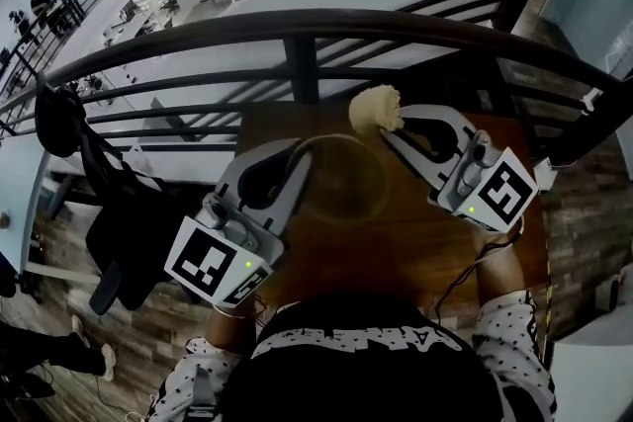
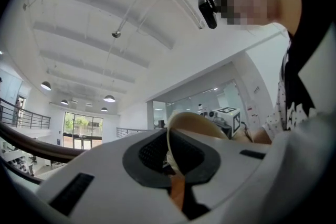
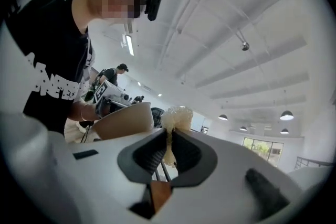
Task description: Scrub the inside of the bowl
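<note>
My left gripper (image 1: 295, 161) is shut on the rim of a tan bowl (image 1: 341, 185), which it holds above the wooden table (image 1: 495, 262) in the head view. In the left gripper view the bowl's thin rim (image 2: 191, 122) runs between the pads of the left gripper (image 2: 169, 153). My right gripper (image 1: 393, 128) is shut on a cream, fluffy scrubber (image 1: 375, 109), held just past the bowl's far right edge and not touching it. The right gripper view shows the scrubber (image 3: 177, 117) sticking up from the right gripper (image 3: 168, 148), with the bowl (image 3: 126, 120) to its left.
A dark metal railing (image 1: 316, 25) curves across just beyond the table. A dark jacket (image 1: 109, 203) hangs from it at the left. A cable (image 1: 465, 277) trails over the table's near right corner. A person (image 3: 113, 75) stands far off behind.
</note>
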{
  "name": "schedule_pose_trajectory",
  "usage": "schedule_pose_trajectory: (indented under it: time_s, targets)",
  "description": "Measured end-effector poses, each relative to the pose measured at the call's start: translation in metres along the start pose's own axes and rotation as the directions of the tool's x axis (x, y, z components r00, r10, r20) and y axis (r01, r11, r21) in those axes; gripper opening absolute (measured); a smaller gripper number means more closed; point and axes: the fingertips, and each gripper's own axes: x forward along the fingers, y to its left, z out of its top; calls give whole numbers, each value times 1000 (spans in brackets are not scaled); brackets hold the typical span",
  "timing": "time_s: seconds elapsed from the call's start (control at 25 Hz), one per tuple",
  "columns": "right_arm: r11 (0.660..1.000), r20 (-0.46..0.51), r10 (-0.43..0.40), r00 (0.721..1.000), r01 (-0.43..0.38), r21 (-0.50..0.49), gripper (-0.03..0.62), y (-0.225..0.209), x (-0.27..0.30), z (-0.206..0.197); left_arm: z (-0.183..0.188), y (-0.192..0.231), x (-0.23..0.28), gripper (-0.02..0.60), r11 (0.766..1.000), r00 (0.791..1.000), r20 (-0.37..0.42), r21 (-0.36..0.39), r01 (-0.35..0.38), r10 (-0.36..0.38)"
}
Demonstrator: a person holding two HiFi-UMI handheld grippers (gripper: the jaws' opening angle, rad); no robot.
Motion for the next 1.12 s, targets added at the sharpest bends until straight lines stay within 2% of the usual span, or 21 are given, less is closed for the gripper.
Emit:
schedule_pose_trajectory:
  time_s: [0.2, 0.48, 0.68, 0.84, 1.12]
  targets:
    - [989, 12, 142, 990, -141, -36, 44, 16, 11, 21, 0, -15, 3, 21, 996, 996, -17, -7, 84, -85]
    - [954, -49, 278, 959, -282, -103, 43, 34, 11, 18, -13, -16, 4, 21, 993, 991, -72, 12, 116, -115]
    - [922, -48, 368, 929, -371, -113, 43, 43, 7, 18, -14, -20, 2, 21, 986, 983, -89, 34, 162, -158]
    - [911, -40, 395, 918, -397, -109, 43, 47, 5, 21, -11, -18, 0, 21, 985, 983, -78, 24, 170, -168]
    - [917, -32, 384, 923, -385, -105, 43, 45, 7, 17, -10, -9, 0, 21, 987, 985, -75, 25, 158, -156]
